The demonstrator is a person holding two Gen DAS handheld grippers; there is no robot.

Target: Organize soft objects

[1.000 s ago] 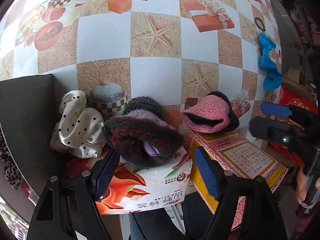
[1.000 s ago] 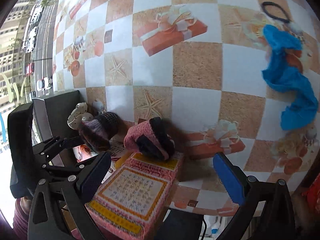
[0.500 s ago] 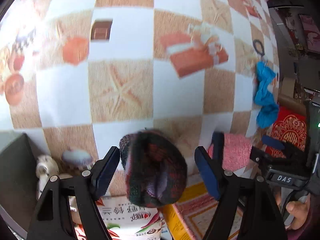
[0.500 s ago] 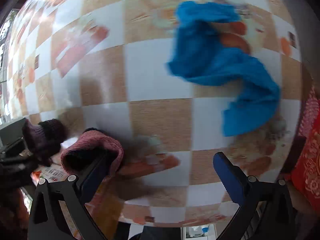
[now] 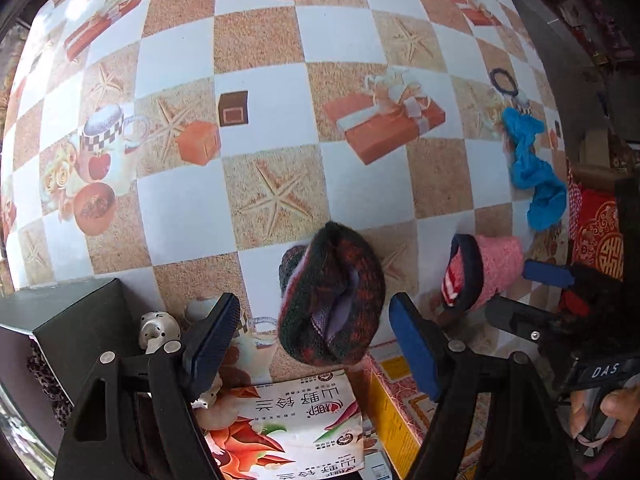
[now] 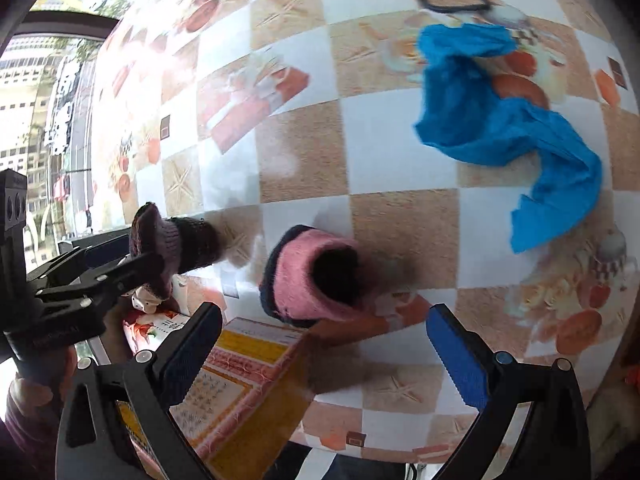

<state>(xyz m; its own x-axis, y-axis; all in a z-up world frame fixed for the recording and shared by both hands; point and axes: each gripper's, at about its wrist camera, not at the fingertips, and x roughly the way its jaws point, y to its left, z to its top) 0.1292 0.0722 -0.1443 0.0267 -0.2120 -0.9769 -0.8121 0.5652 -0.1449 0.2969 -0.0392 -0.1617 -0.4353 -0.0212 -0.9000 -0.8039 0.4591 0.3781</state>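
My left gripper point(image 5: 312, 336) hangs open around the dark knit roll point(image 5: 332, 300), pads not touching it. It looks light and squashy; I'd pinch across its middle. It stands on end on the table point(image 5: 256, 32). My right gripper point(image 6: 324, 344) is open around the pink knit roll point(image 6: 312, 276), whose mouth faces up.

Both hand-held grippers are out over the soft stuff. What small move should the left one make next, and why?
Probably ease the left hand-held gripper straight down around the dark knit piece, then close. Its jaws stand open with the piece centred between them and a gap showing at each pad, so nothing is gripped yet. The piece sits by the far edge of the printed box.
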